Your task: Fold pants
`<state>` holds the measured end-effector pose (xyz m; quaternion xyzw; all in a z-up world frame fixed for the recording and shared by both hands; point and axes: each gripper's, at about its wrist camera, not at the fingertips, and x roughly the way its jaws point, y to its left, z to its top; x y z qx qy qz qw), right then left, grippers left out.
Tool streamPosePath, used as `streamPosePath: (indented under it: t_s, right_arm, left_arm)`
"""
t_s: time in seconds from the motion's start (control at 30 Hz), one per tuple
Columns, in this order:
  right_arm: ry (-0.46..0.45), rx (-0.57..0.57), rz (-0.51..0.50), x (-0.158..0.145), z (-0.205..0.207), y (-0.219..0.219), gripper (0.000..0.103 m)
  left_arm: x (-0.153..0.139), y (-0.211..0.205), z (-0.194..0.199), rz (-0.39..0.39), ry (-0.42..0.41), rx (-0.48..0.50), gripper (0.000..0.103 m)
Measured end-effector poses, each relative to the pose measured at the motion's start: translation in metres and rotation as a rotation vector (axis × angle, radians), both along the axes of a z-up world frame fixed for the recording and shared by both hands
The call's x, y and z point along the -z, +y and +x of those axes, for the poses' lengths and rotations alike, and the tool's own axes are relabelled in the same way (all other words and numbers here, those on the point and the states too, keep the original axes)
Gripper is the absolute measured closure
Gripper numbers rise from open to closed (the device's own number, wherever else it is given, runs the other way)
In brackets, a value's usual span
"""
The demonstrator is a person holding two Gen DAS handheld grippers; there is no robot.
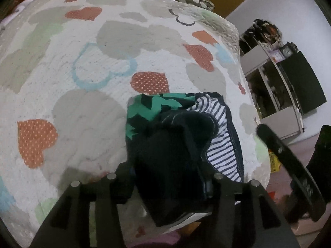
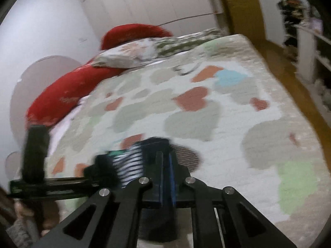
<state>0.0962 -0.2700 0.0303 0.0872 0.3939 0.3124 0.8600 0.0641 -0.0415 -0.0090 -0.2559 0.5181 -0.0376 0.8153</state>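
Observation:
Dark navy pants (image 1: 178, 142) lie bunched near the bed's near edge, showing a striped lining (image 1: 223, 153) and a green patterned patch (image 1: 144, 107). My left gripper (image 1: 167, 179) has a thick wad of the dark cloth filling the space between its fingers, which press on it. In the blurred right wrist view the pants (image 2: 128, 165) sit just ahead, and my right gripper (image 2: 165, 165) is shut with its blue pads (image 2: 171, 177) together on a thin edge of dark cloth. The left gripper's black body (image 2: 35, 155) shows at the left of that view.
The bed's quilt (image 1: 82, 103) is white with grey, orange and blue hearts. Red cushions (image 2: 68, 95) and patterned pillows (image 2: 132, 55) lie at its head. A shelf unit (image 1: 275, 82) stands beyond the bed's right edge, above the floor (image 1: 310, 144).

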Motion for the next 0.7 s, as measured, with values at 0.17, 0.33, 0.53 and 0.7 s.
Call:
streamPosePath:
  t_s: [0.17, 0.33, 0.53, 0.7]
  right_arm:
    - [0.109, -0.165, 0.036, 0.015, 0.008, 0.053, 0.096]
    - [0.273, -0.129, 0.003, 0.061, 0.055, 0.081, 0.097]
    - [0.235, -0.069, 0.093, 0.040, 0.043, 0.050, 0.084]
    - [0.114, -0.007, 0.049, 0.020, 0.006, 0.018, 0.072]
  left_arm:
    - [0.000, -0.002, -0.006, 0.015, -0.016, -0.015, 0.052]
    - [0.008, 0.006, -0.014, -0.017, -0.015, -0.040, 0.044]
    - [-0.021, 0.017, -0.037, -0.027, -0.102, -0.064, 0.041]
    - [-0.032, 0.012, -0.043, -0.012, -0.155, -0.090, 0.041]
